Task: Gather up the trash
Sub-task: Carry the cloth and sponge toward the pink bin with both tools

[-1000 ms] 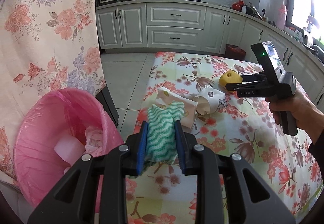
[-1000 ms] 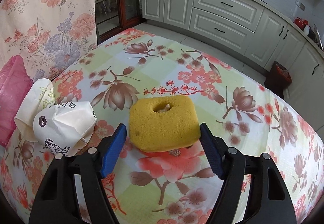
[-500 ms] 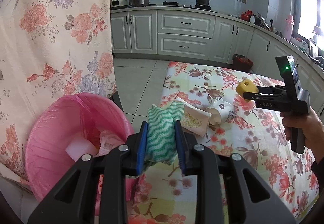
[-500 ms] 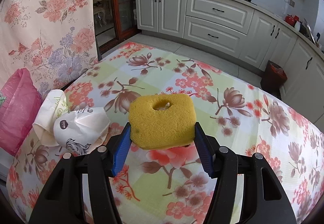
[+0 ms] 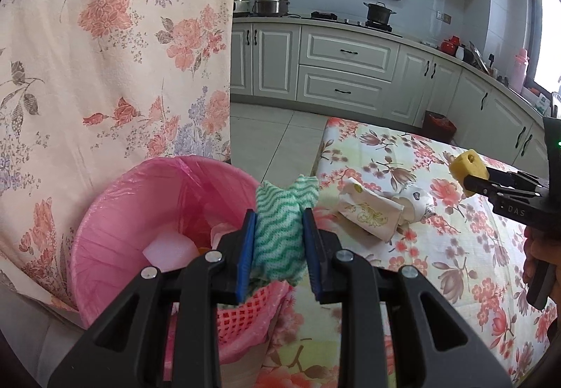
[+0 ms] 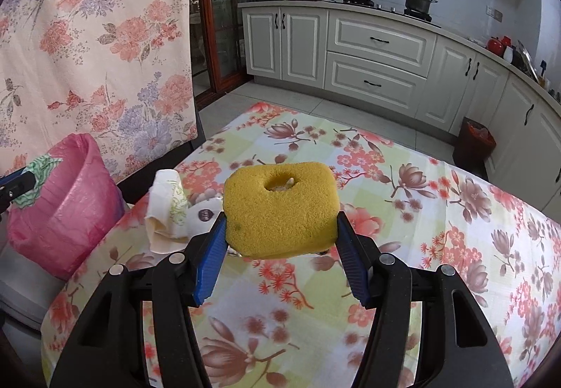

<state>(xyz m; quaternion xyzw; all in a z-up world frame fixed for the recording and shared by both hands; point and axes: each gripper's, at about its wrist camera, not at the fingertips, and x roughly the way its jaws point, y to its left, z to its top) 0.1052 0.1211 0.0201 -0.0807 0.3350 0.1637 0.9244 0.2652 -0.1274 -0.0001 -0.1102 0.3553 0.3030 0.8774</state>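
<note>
Sponge (image 6: pixel 282 214) is sitting clamped between the right gripper (image 6: pixel 280 247) jaws, hiding a cup behind it. The left gripper (image 5: pixel 278 247) is pinching a green cloth (image 5: pixel 280 230) (lower end hidden) beside the pink bin (image 5: pixel 115 223).

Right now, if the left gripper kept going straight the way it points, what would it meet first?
Probably the near rim of the pink-lined trash bin: the left gripper, clamping the green striped cloth, points down about there. Depth is unclear.

right tool (image 6: pixel 280 240) grips yellow sponge (image 6: pixel 282 212) above floral tablecloth (image 6: pixel 438 212).
</note>
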